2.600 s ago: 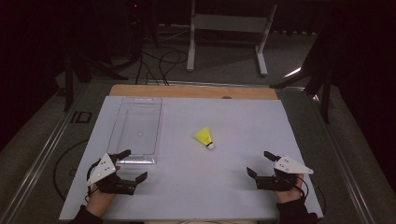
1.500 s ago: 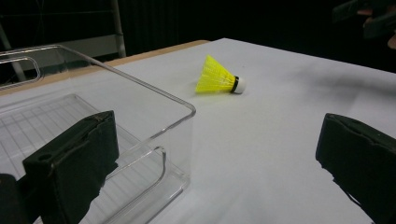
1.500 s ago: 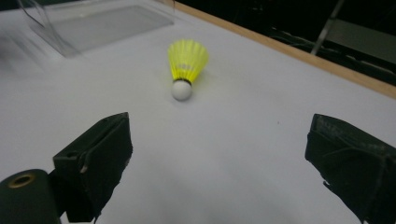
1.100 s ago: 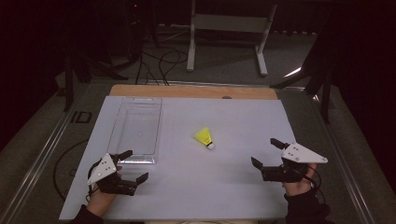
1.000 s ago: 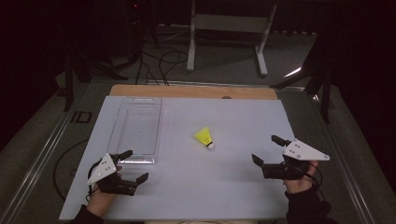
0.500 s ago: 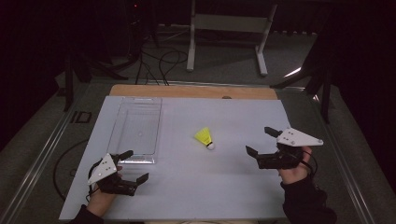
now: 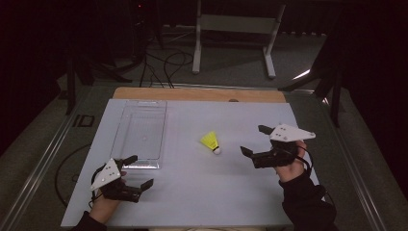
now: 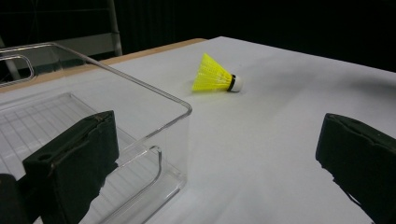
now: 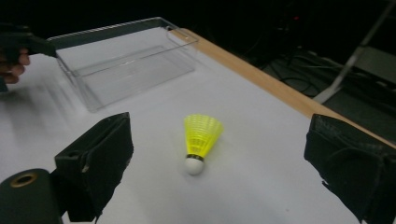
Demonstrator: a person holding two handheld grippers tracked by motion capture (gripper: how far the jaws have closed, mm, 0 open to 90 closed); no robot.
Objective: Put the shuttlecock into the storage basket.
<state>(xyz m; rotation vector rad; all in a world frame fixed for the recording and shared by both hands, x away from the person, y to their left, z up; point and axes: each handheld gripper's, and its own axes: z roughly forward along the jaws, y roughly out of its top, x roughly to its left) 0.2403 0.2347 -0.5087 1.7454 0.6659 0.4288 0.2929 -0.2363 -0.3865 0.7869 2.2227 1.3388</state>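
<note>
Black marking [image 7: 83,120], seemingly reading "ID", sits on the grey floor just left of the white rectangular tabletop [image 7: 192,192].

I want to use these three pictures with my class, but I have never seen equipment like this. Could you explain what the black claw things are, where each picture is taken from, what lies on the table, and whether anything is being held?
There is no machine here. A person sits at a table and holds a hand-operated grasping tool in each hand: the left tool and the right tool. Each has two black jaws.

The high view comes from a fixed camera above the person, looking down on the white table. The other two pictures come from small cameras riding on each tool, so the dark blocks at their bottom corners are that tool's own jaws.

On the table lie a yellow shuttlecock with a white tip, on its side, and an empty clear plastic tray.

Nothing is held. Both tools are open; the right tool's view looks straight at the shuttlecock, which lies apart from the jaws.
</note>
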